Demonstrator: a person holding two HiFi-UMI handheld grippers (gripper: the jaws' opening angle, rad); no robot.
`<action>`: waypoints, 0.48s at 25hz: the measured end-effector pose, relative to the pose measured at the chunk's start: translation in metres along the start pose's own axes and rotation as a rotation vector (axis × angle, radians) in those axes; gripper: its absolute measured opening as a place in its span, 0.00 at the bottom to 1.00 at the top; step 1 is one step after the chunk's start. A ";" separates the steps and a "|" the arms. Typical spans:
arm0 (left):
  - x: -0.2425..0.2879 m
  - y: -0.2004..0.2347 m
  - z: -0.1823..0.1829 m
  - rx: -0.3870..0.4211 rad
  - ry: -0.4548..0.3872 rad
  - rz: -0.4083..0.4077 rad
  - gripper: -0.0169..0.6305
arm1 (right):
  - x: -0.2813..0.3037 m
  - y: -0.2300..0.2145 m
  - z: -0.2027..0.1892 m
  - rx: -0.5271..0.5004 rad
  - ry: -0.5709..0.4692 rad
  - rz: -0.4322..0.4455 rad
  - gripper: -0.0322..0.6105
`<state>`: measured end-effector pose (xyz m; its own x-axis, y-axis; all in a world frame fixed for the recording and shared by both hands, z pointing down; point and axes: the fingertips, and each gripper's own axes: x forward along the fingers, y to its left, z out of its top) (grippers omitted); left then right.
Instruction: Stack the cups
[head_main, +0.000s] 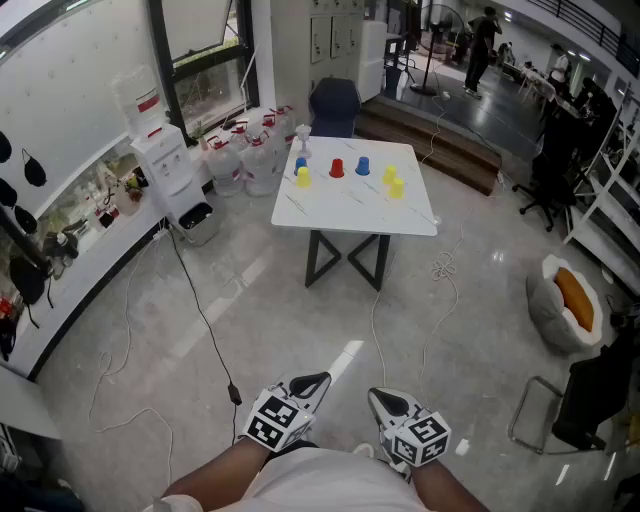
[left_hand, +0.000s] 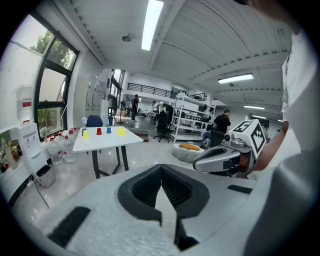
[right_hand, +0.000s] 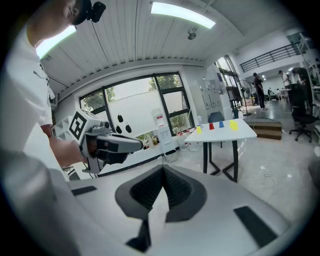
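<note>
This was a large open-plan lab or workshop hall, with a polished grey stone floor (head_main: 250, 300), a ribbed white ceiling carrying long strip lights (left_hand: 151, 22), tall black-framed windows (right_hand: 140, 105) and a railed upper gallery (left_hand: 150, 91). A white marble-look table on black legs (head_main: 355, 215) stood alone in the middle, and thin black and white cables (head_main: 205, 320) trailed loose across the floor. Around the edges were a white water dispenser (head_main: 165, 165) beside big clear water bottles (head_main: 245, 160), black wheeled office chairs (head_main: 545, 185) and white metal shelving (left_hand: 187, 117).

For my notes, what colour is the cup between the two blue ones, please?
The cup is red, clearest in head view.
</note>
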<state>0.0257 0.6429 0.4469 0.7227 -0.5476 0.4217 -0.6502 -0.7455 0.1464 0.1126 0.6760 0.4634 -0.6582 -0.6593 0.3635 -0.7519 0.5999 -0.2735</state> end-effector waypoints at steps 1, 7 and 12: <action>0.000 0.001 0.000 0.001 -0.002 0.001 0.04 | 0.001 0.000 0.000 -0.001 0.000 0.001 0.06; 0.000 0.009 0.001 0.006 -0.003 0.000 0.04 | 0.010 0.001 0.003 -0.006 -0.003 0.001 0.06; 0.002 0.016 0.001 0.007 -0.002 -0.005 0.04 | 0.017 0.003 0.004 0.003 0.002 0.022 0.06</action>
<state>0.0171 0.6298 0.4494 0.7265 -0.5448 0.4187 -0.6450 -0.7508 0.1423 0.0992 0.6649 0.4654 -0.6745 -0.6452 0.3589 -0.7374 0.6128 -0.2842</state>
